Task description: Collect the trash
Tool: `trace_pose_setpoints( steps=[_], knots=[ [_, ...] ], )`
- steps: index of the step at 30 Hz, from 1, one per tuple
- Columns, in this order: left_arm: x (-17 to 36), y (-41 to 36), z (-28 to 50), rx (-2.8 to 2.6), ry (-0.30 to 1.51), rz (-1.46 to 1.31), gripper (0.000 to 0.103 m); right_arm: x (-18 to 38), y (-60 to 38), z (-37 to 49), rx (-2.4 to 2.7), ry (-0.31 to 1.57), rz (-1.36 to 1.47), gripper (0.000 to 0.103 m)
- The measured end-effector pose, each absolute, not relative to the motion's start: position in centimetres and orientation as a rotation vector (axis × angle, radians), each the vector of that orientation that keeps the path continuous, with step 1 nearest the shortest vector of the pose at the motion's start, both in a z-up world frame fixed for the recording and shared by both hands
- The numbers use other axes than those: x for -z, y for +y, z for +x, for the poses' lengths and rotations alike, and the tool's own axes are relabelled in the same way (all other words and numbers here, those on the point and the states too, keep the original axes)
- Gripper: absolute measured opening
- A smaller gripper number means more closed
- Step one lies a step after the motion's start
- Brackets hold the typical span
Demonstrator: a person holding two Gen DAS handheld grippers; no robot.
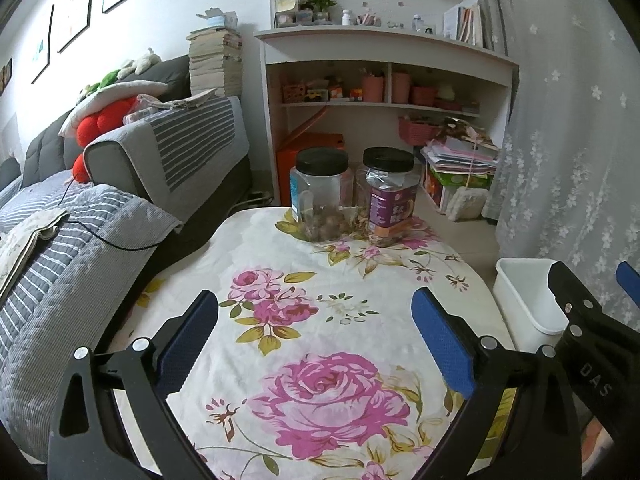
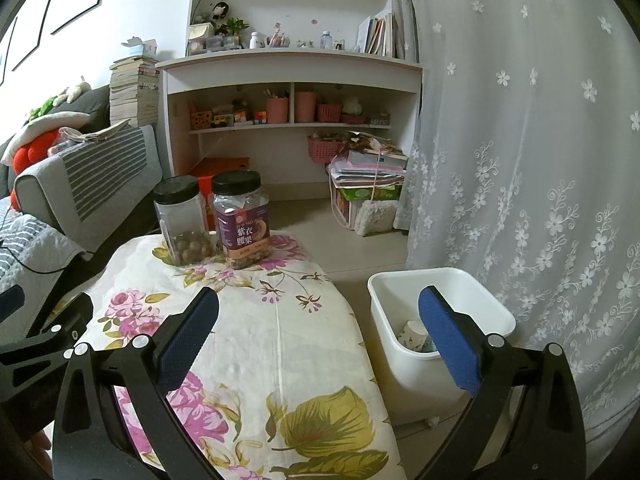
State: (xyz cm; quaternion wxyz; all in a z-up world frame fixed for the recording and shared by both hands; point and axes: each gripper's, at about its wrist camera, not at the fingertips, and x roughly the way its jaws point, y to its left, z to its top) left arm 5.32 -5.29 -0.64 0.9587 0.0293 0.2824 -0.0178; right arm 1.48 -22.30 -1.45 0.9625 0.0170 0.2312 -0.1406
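Observation:
A white plastic bin (image 2: pixel 404 376) stands on the floor right of the table, with a patterned paper cup (image 2: pixel 412 334) lying inside it. The bin also shows at the right in the left wrist view (image 1: pixel 516 304). My left gripper (image 1: pixel 316 312) is open and empty above the floral tablecloth (image 1: pixel 304 280). My right gripper (image 2: pixel 318 312) is open and empty over the table's right edge, its right finger in front of the bin. The right gripper also shows in the left wrist view (image 1: pixel 592 292).
Two black-lidded clear jars stand at the table's far end: one with round nuts (image 2: pixel 182 224) and one with a purple label (image 2: pixel 242 220). A grey sofa (image 1: pixel 120 176) lies left, a white shelf unit (image 2: pixel 288 112) behind, a lace curtain (image 2: pixel 520 160) right.

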Motion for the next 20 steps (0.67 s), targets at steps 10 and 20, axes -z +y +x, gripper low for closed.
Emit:
trace_pose_setpoints(
  steps=[10,20],
  knots=[
    [0.74,-5.23,5.21,0.038,0.576,0.051,0.093,1.41,-22.56,1.56,0.282,0.470,0.034,0.096],
    [0.61,-4.67,5.28,0.005,0.585,0.007,0.094,1.41,-22.67,1.64,0.282,0.477,0.035,0.096]
  ],
)
